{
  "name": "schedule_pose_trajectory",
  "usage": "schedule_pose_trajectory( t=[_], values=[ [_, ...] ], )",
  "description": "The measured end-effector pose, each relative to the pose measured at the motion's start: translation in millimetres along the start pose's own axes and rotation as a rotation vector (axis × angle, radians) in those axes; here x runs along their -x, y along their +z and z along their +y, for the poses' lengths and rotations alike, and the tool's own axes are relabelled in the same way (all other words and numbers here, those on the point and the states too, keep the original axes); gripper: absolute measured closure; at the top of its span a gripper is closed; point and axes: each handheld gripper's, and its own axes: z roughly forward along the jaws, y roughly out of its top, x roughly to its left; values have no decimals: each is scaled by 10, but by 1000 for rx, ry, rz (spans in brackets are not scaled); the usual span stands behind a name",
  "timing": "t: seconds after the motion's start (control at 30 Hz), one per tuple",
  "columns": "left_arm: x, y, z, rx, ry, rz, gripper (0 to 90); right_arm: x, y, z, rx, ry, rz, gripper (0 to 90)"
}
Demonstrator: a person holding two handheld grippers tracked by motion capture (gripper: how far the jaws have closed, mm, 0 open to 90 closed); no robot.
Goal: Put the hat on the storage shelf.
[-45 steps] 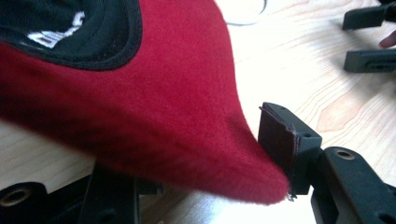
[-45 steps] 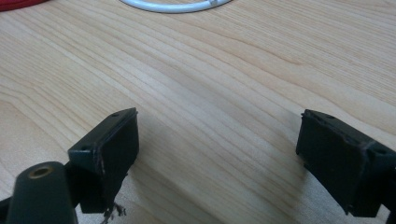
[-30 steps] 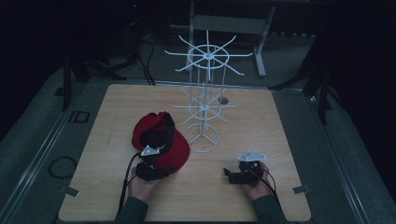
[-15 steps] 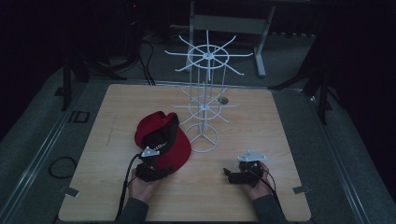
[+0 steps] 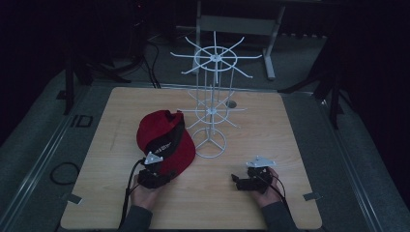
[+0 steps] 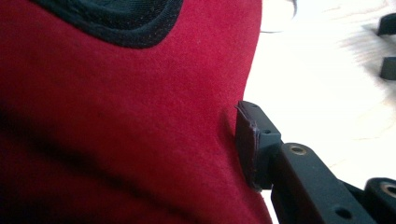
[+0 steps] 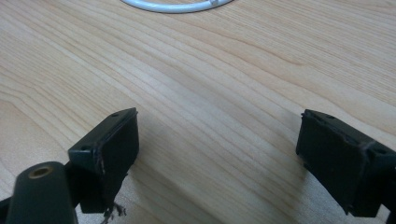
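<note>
From above, the red cap point(image 5: 164, 142) lies on the table point(image 5: 290, 125) left of the white wire rack point(image 5: 212, 106), the left gripper point(image 5: 155, 170) at its near edge. Its own camera shows the jaws, just closing, pressing the cap's cloth. The right gripper point(image 7: 217, 154) rests open over bare wood. Best to pinch firmly before lifting.

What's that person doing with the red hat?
A person sits at a wooden table with a gripper in each hand. The left gripper has just been closing its fingers on the red cap, and one pad is pressed against the cloth. The right gripper rests open on the table, holding nothing. A white wire rack stands just behind the cap, with bare hooks.
</note>
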Motion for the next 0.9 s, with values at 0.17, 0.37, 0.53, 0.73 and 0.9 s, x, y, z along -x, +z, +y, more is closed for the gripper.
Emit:
schedule_pose_trajectory(
  t=[0.17, 0.37, 0.53, 0.73, 0.9],
  values=[
    [-44, -59, 5, 11, 40, 63, 713, 0, 0, 0, 0, -1, 0, 130],
    [-92, -97, 15, 13, 58, 88, 714, 0, 0, 0, 0, -1, 1, 130],
    [-189, -115, 14, -2, 11, 39, 709, -1, 0, 0, 0, -2, 2, 130],
    [-305, -122, -4, -9, -98, -24, 703, -1, 0, 0, 0, -3, 2, 130],
    [-378, -131, -33, -2, -175, -47, 688, -1, 0, 0, 0, -3, 2, 130]
  ],
)
